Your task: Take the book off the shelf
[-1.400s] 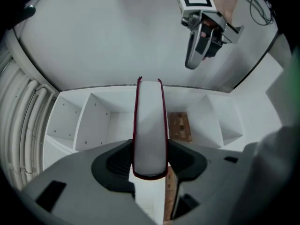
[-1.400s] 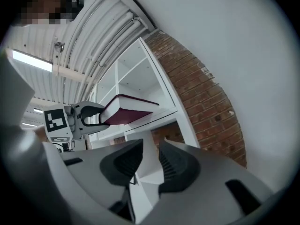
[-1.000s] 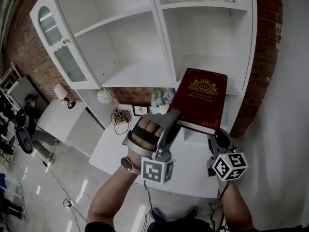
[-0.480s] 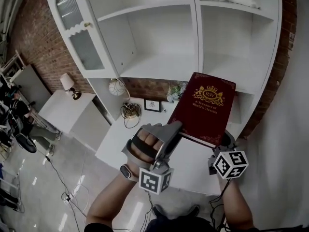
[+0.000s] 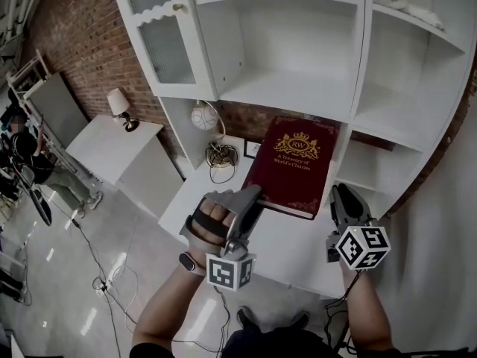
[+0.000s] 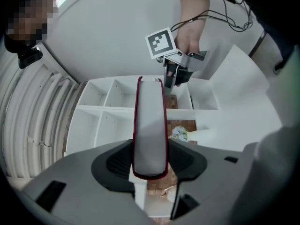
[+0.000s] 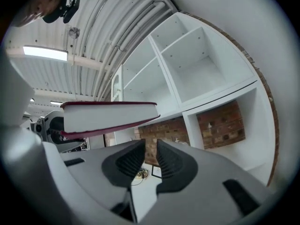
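The dark red hardcover book (image 5: 291, 166) with gold cover print is held out flat in front of the white shelf unit (image 5: 298, 88), off its boards. My left gripper (image 5: 250, 200) is shut on the book's near left corner. In the left gripper view the page edge (image 6: 150, 125) fills the gap between the pads of the left gripper (image 6: 150, 161). My right gripper (image 5: 344, 200) hovers just right of the book's near right corner, apart from it. Its jaws are closing with nothing between them, and the right gripper (image 7: 145, 158) shows only a thin slit, with the book (image 7: 108, 116) up to its left.
A white table (image 5: 298, 252) lies below the book, with cables (image 5: 220, 155) and a small picture frame at its back. A glass-door cabinet (image 5: 160, 36) and a low white stand with a lamp (image 5: 119, 103) are at the left. A person (image 5: 22, 148) stands far left.
The book has come lower and further out from the shelf in the left gripper. The right gripper has come off the book's near right corner and its jaws have narrowed.
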A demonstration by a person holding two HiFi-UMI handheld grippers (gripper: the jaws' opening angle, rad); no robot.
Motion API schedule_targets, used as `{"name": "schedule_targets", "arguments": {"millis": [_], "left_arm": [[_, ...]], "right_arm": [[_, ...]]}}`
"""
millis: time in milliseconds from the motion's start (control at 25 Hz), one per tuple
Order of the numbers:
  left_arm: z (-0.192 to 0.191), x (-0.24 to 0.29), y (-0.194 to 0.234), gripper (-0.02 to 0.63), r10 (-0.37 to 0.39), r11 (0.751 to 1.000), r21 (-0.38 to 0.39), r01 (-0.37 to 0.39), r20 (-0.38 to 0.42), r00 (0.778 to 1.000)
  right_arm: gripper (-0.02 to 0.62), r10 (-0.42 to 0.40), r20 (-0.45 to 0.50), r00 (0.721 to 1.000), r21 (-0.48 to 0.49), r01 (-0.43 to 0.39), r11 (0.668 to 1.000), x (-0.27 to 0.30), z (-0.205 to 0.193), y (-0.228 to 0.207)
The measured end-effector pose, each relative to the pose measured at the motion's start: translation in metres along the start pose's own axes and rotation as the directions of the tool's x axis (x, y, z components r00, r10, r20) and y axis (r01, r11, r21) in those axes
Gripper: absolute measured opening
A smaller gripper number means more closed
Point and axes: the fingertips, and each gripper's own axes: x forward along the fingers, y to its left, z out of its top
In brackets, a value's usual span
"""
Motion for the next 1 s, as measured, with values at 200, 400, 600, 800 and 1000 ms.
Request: {"name": "schedule_targets", "arguments": {"millis": [200, 400, 600, 800, 1000], "left_arm": [[-0.044, -0.009, -0.030, 0.219, -0.067, 0.998, -0.025, 0.065, -0.051, 0.996], [-0.083, -0.012, -0.068, 0.219, -0.135, 0.990, -0.040, 0.132, -0.088, 0.987], [-0.112, -0.007, -0.113, 0.219, -0.216, 0.976, -0.061, 0.210, -0.106, 0.971], [-0.127, -0.001, -0.161, 0.219, -0.297, 0.953, -0.088, 0.289, -0.097, 0.950], [-0.135, 0.005, -0.217, 0.219, -0.385, 0.920, -0.120, 0.373, -0.101, 0.917]], "right_arm": [[0.072, 0.001, -0.028, 1.000, 0.009, -0.001, 1.000, 0.020, -0.015, 0.014], [0.072, -0.002, -0.060, 0.998, 0.014, 0.003, 1.000, 0.034, -0.035, 0.025], [0.072, -0.025, -0.077, 0.997, 0.014, 0.026, 1.000, 0.044, -0.048, 0.025], [0.072, -0.054, -0.105, 0.993, 0.005, 0.055, 0.998, 0.045, -0.060, 0.021], [0.072, -0.063, -0.138, 0.988, -0.004, 0.063, 0.998, 0.047, -0.074, 0.015]]}}
